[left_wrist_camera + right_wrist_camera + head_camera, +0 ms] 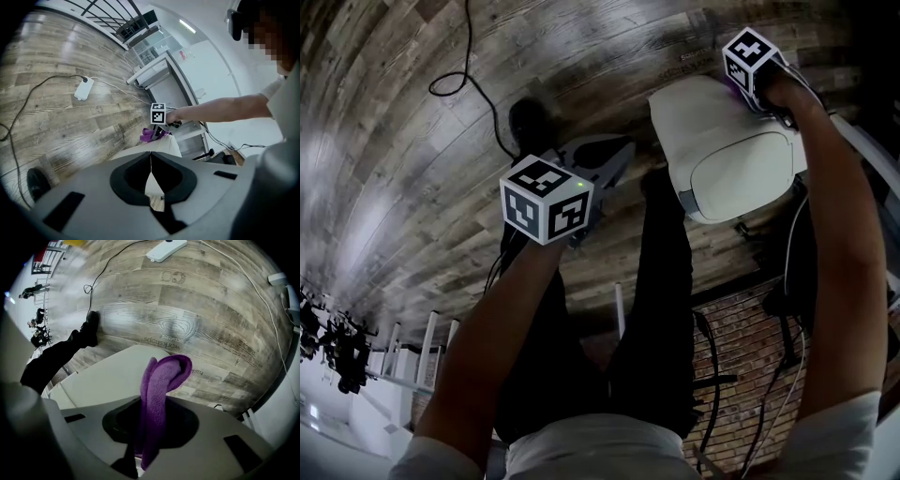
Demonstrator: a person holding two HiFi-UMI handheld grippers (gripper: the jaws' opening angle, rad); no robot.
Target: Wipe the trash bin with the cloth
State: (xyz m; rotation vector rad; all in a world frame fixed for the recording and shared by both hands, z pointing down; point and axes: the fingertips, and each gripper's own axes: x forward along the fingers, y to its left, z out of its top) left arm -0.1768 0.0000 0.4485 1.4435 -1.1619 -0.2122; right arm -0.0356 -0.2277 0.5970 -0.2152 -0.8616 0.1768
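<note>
The white trash bin (pixel 731 155) stands on the wood floor at the upper right of the head view, its lid facing up. My right gripper (pixel 748 89) is over the bin's far corner, shut on a purple cloth (pixel 161 380). The cloth folds over past the jaws and lies against the bin lid (pixel 105 376). My left gripper (pixel 614 155) hangs above the floor left of the bin, shut with nothing in it. In the left gripper view the closed left gripper (pixel 150 159) points at the bin top (pixel 161 146), with the cloth (pixel 149 135) and the right gripper's marker cube (pixel 158 113) beyond.
A black shoe (pixel 528 117) and the person's dark trouser legs (pixel 661 281) stand beside the bin. A white power strip (pixel 83 89) with cables lies on the floor further out. White shelving (pixel 154 75) and a brick wall (pixel 741 366) border the area.
</note>
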